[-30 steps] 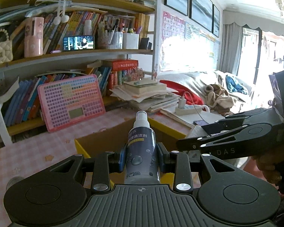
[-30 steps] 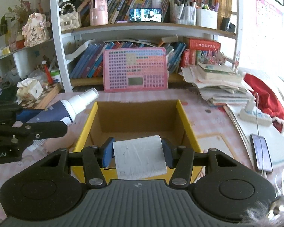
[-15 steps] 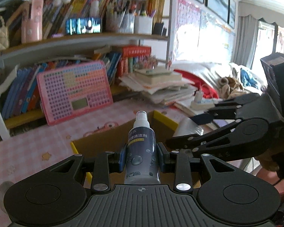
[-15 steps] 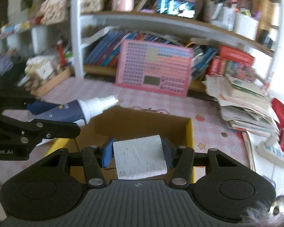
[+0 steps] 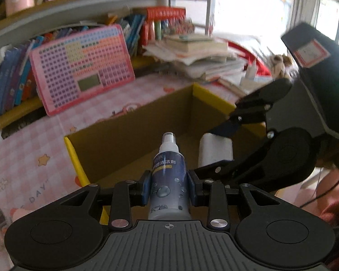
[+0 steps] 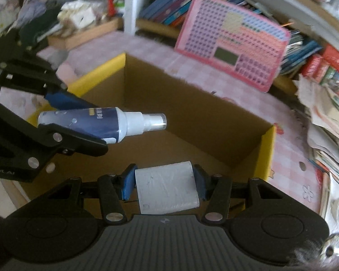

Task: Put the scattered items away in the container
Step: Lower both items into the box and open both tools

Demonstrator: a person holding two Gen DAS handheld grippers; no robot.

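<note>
Collision is the risk: both grippers crowd over the open cardboard box, left gripper at nine o'clock of the right gripper. Left fingers clamp the spray bottle, right fingers pinch the white roll; releasing together could knock either onto the table.

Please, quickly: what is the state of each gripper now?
Left gripper: closed on the spray bottle.
Right gripper: closed on the white roll.

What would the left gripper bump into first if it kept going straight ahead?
Probably the inside of the cardboard box. The left gripper, holding the spray bottle, points down into it, though depth is hard to judge.
</note>
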